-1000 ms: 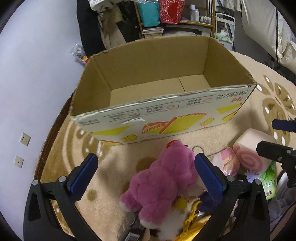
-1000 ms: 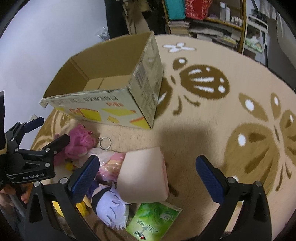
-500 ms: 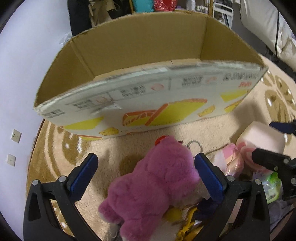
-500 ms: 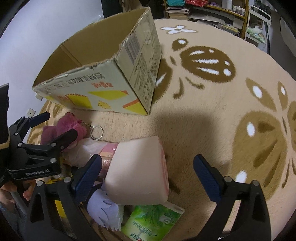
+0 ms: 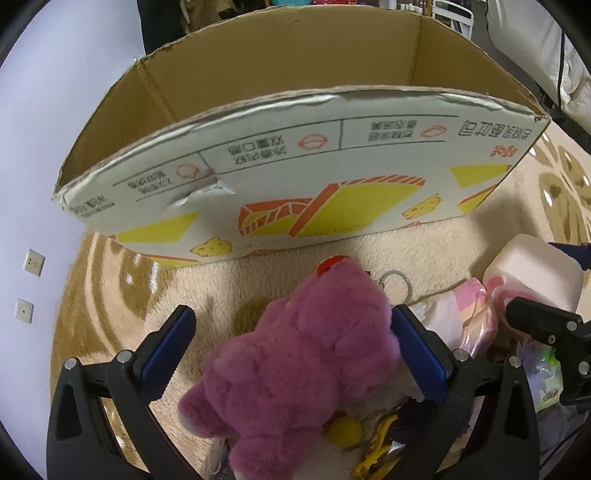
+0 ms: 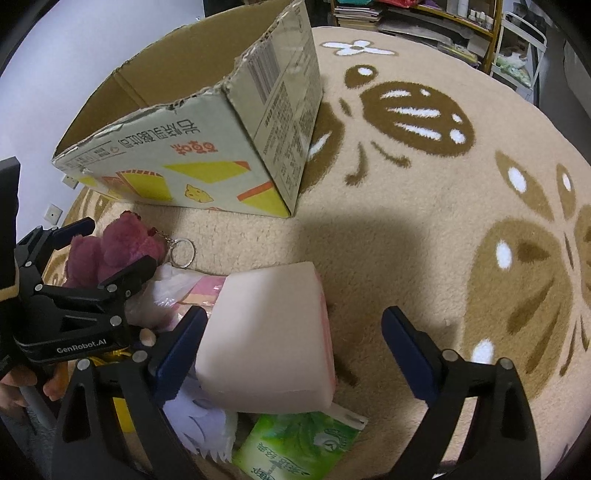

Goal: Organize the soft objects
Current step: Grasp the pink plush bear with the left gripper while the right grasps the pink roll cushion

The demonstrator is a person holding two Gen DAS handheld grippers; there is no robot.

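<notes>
A fluffy pink plush bear point(image 5: 306, 365) with a key ring point(image 6: 183, 251) lies on the carpet before an open cardboard box point(image 5: 295, 166). My left gripper point(image 5: 291, 314) is open and straddles the bear, its right finger against the fur. A pale pink roll-cake cushion point(image 6: 269, 332) lies between the open fingers of my right gripper point(image 6: 295, 314), close to the left finger. In the right wrist view the left gripper point(image 6: 120, 243) sits around the bear point(image 6: 125, 232). In the left wrist view the right gripper point(image 5: 533, 280) flanks the cushion point(image 5: 532, 273).
A green tissue pack point(image 6: 295, 446), a white-haired plush doll point(image 6: 199, 424) and a pink wrapped packet point(image 5: 476, 321) crowd the pile beside the cushion. The beige carpet point(image 6: 406, 184) with brown patterns stretches to the right. Shelves point(image 6: 424, 14) stand at the back.
Both grippers have dropped lower and moved forward. The bear now sits deeper between the left fingers, the cushion deeper between the right ones. The box looms larger.
</notes>
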